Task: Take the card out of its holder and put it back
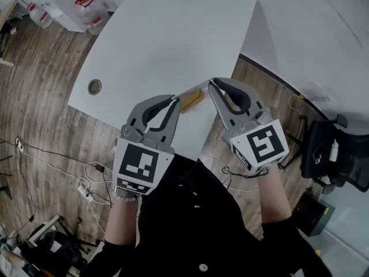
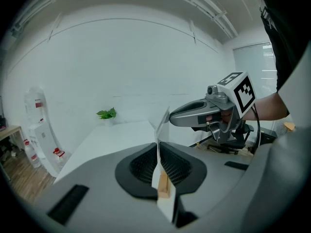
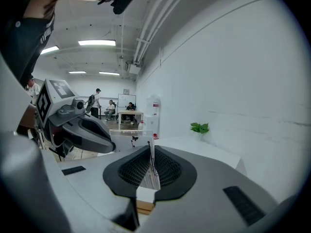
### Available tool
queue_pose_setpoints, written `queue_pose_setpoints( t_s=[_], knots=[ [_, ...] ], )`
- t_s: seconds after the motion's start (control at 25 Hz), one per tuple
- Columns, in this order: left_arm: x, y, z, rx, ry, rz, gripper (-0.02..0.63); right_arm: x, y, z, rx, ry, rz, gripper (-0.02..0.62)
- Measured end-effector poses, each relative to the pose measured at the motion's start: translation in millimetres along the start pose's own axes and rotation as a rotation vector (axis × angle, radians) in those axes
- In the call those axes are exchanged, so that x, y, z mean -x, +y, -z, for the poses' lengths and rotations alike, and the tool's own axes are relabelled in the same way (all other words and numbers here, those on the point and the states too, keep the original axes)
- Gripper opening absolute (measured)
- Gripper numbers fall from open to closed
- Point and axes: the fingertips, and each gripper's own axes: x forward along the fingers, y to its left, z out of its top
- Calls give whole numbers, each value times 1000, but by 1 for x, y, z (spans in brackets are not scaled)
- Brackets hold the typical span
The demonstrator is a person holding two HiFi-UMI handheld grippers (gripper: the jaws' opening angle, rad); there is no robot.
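A white card (image 1: 193, 89) stands in a small wooden holder (image 1: 192, 101), held in the air over the near edge of the white table (image 1: 167, 39). My left gripper (image 1: 174, 99) is shut on the card's left end. In the left gripper view the card (image 2: 163, 130) runs up between the shut jaws, with the wooden holder (image 2: 164, 186) at their base. My right gripper (image 1: 211, 84) is shut on the card's right end. Seen from the right gripper view, the card (image 3: 151, 159) lies between the pads above the wood (image 3: 144, 207). Each gripper shows in the other's view, left gripper (image 3: 111, 148) and right gripper (image 2: 170, 120).
A round grommet (image 1: 94, 86) sits near the table's left edge. A small green plant (image 2: 108, 113) stands at the table's far end. Water bottles and a box (image 1: 75, 7) are on the wooden floor, cables (image 1: 86, 178) trail at left, and a black office chair (image 1: 328, 149) stands at right.
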Motion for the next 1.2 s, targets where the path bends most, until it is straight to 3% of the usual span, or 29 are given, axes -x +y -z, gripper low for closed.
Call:
queue_pose_setpoints(
  t_s=[1.2],
  knots=[
    [-25, -6, 66, 70, 106, 39, 28, -28, 7, 70, -58, 108, -46, 60]
  ],
)
